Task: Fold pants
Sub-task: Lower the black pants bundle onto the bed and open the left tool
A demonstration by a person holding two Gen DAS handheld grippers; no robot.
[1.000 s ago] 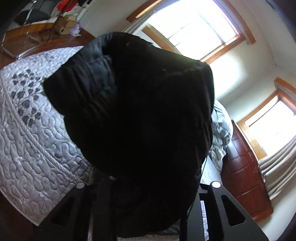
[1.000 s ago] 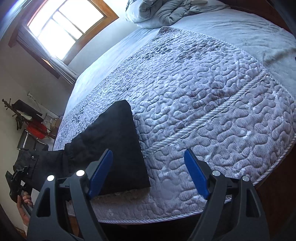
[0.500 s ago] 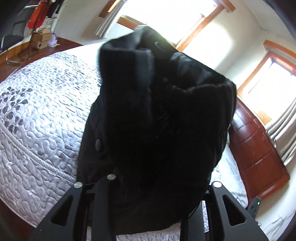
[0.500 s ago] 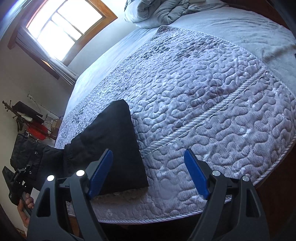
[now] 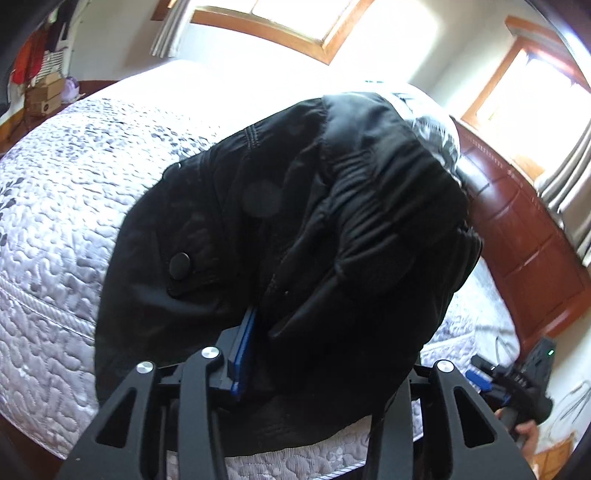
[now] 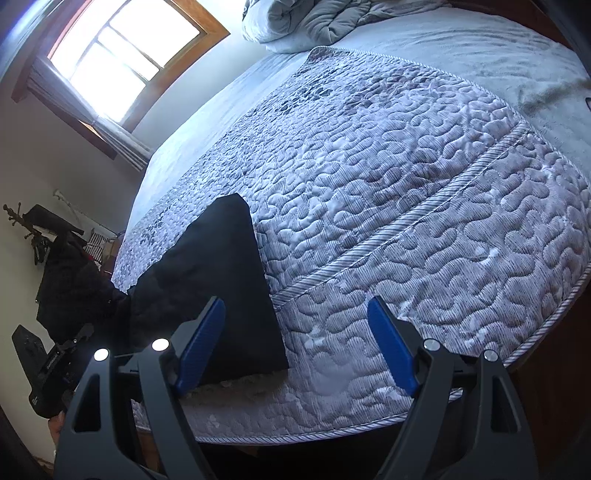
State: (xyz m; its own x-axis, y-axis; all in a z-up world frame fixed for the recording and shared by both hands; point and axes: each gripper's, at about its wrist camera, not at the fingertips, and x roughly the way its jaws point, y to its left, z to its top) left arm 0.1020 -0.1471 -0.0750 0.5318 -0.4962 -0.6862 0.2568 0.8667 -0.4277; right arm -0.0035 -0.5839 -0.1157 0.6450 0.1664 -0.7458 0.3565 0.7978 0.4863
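The black pants (image 5: 295,240) fill the left wrist view, bunched at the waist, with a button showing. My left gripper (image 5: 295,369) is shut on the pants and holds the waist end up above the bed; one blue pad (image 5: 243,354) shows, the other is hidden by cloth. In the right wrist view a leg of the pants (image 6: 221,288) lies on the quilted bed (image 6: 424,221) near its front left edge. My right gripper (image 6: 295,343) is open and empty, above the bed edge just right of the leg. The left gripper also shows there (image 6: 51,369), at far left.
A grey rumpled duvet (image 6: 314,22) lies at the head of the bed. A wooden footboard or dresser (image 5: 524,251) stands on the right in the left wrist view. Windows, a clothes rack and boxes (image 5: 44,96) line the walls.
My left gripper has swung the pants' waist up and toward the bed, and its view has turned right. The right gripper has held still, open.
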